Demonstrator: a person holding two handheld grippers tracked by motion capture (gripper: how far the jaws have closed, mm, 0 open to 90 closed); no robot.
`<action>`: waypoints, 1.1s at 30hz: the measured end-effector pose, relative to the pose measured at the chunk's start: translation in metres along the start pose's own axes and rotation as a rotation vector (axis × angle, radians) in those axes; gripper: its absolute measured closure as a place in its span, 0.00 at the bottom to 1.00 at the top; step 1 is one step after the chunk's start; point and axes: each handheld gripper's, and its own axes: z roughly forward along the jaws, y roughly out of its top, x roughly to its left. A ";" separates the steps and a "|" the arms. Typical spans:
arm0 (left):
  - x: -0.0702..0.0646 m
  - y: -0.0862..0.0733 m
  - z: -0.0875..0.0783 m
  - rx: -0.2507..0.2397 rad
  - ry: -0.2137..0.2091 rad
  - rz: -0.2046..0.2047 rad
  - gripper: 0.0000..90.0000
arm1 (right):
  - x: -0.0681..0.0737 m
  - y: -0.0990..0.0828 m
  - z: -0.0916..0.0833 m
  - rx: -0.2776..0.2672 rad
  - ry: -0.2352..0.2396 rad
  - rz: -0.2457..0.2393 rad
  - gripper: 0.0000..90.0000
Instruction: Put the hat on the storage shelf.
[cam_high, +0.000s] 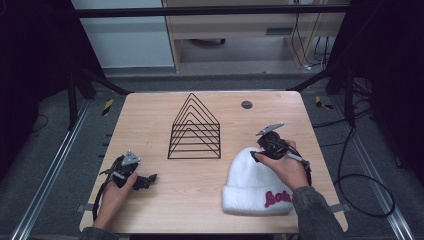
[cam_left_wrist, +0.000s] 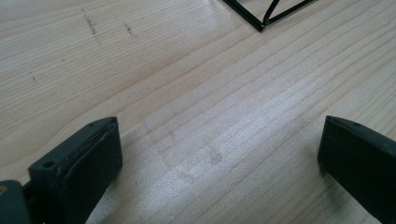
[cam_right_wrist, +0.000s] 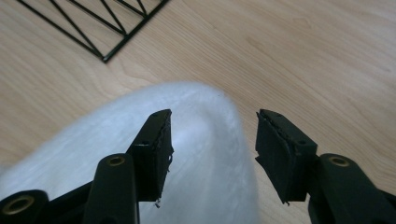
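A white fuzzy beanie (cam_high: 257, 182) with pink lettering on its cuff lies at the table's near right, crown pointing away from the person. My right gripper (cam_high: 256, 155) hovers over that crown. In the right gripper view its jaws (cam_right_wrist: 212, 123) stand apart above the white fabric (cam_right_wrist: 205, 154), and neither pad presses on it. My left gripper (cam_high: 149, 180) rests low at the near left, pointing right. In the left gripper view it is open (cam_left_wrist: 219, 140) over bare wood with nothing between the pads.
A black wire rack (cam_high: 195, 130) of nested triangles stands mid-table; a corner of this rack shows in the left gripper view (cam_left_wrist: 268, 14) and the right gripper view (cam_right_wrist: 107, 28). A small grey disc (cam_high: 246, 104) is set into the wooden table (cam_high: 150, 120) at the back. Cables trail off to the right.
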 end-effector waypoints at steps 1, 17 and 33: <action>0.000 0.000 0.000 0.000 0.000 0.000 0.00 | -0.002 0.000 0.005 0.012 -0.001 0.012 0.52; 0.000 0.000 0.000 0.000 0.000 0.001 0.00 | -0.014 0.000 0.053 0.151 0.049 0.071 0.54; -0.008 0.009 -0.005 -0.053 0.012 -0.041 0.05 | -0.003 -0.003 0.003 -0.025 0.111 0.024 0.92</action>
